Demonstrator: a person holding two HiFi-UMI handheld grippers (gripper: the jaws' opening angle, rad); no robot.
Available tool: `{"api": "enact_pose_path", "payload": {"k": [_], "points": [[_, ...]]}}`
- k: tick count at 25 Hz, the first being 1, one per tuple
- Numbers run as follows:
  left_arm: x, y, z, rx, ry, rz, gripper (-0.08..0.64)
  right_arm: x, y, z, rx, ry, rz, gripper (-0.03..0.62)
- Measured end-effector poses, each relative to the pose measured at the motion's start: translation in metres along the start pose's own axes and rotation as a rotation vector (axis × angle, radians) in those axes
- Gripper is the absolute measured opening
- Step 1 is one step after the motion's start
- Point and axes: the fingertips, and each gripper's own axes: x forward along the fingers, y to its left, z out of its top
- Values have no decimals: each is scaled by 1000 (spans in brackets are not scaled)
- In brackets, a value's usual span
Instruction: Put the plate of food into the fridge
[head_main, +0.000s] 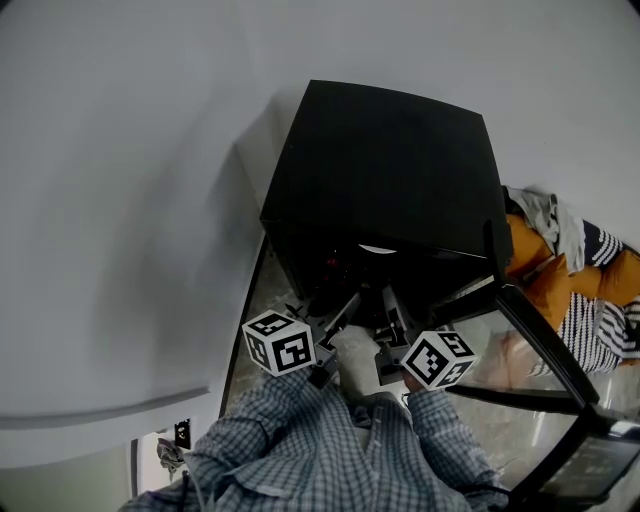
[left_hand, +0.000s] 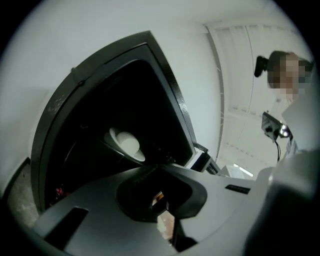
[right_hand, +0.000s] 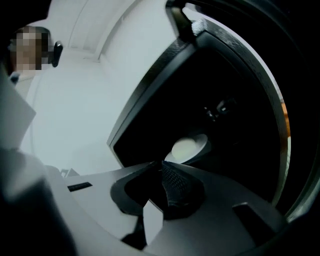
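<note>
A black mini fridge (head_main: 390, 170) stands open on the floor, its door (head_main: 545, 345) swung out to the right. Inside it lies a white plate (left_hand: 127, 142) (right_hand: 187, 147) with a pale round piece of food; in the head view only a thin sliver of its rim (head_main: 376, 248) shows. My left gripper (head_main: 340, 305) (left_hand: 156, 170) and right gripper (head_main: 390, 305) (right_hand: 162, 167) sit side by side at the fridge opening, short of the plate and apart from it. Both pairs of jaws look closed at their tips with nothing between them.
A white wall (head_main: 120, 200) runs along the fridge's left side. Orange and striped fabric things (head_main: 570, 270) lie to the right behind the door. A small red light (head_main: 332, 263) glows inside the fridge. Marbled floor (head_main: 250, 320) shows beside my checked sleeves (head_main: 290, 440).
</note>
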Motion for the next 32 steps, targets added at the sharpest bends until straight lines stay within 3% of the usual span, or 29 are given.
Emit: {"api": "enact_pose_path", "payload": {"k": [7,16,32], "points": [[10,-28,1,406,93,57,6,-12,28,9,-235,-15,28,15],[13,-47,-2,683,124,87,6,-19,62,17,-479,-26,86,11],[1,-38,3,692,105,143,6,-25,56,12,-515,19,67,8]]}}
